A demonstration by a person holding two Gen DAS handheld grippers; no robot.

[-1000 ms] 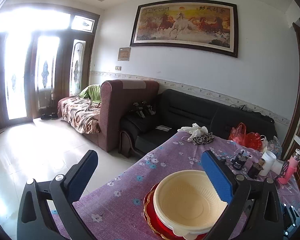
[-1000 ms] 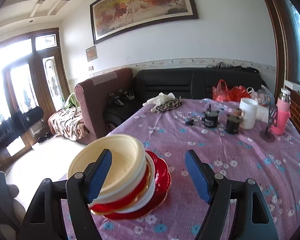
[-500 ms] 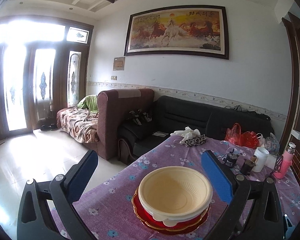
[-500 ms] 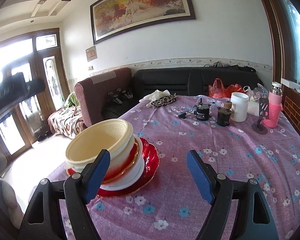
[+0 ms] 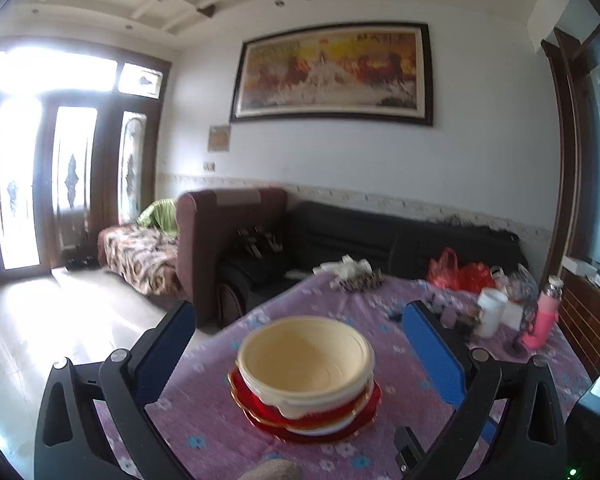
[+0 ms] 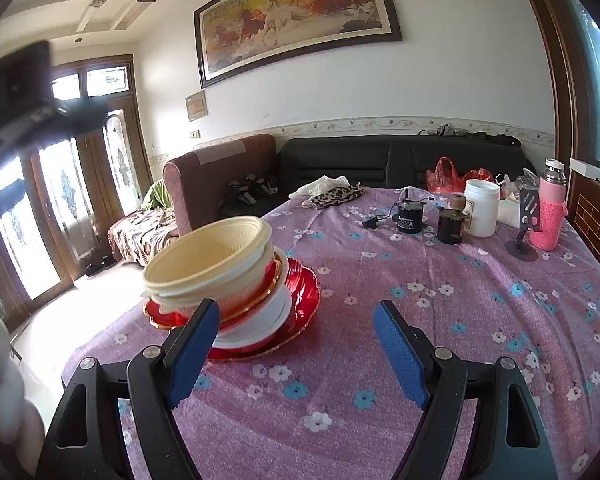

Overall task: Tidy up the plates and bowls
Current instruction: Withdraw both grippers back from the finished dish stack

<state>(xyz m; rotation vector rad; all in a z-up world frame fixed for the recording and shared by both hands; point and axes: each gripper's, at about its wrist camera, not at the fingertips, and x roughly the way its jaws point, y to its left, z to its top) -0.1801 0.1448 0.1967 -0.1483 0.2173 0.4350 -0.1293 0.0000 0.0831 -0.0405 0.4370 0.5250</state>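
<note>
Since a second ago I have drawn my left gripper point(image 5: 300, 344) back, so the stack sits farther off and whole between its spread blue fingers point(image 5: 168, 344), untouched. My right gripper point(image 6: 296, 352) is likewise released, gripping nothing, its left finger point(image 6: 192, 356) in front of the stack's near edge; I cannot tell whether it touches. The cream bowl point(image 6: 208, 256) tops the pile, nested over white bowls point(image 6: 260, 316) and red plates point(image 6: 304, 292), leaning left, near the left edge of the purple flowered tablecloth point(image 6: 440, 304). Far right on the table stand a white jar point(image 6: 482, 208) and a pink bottle point(image 6: 550, 208), well apart from the stack.
</note>
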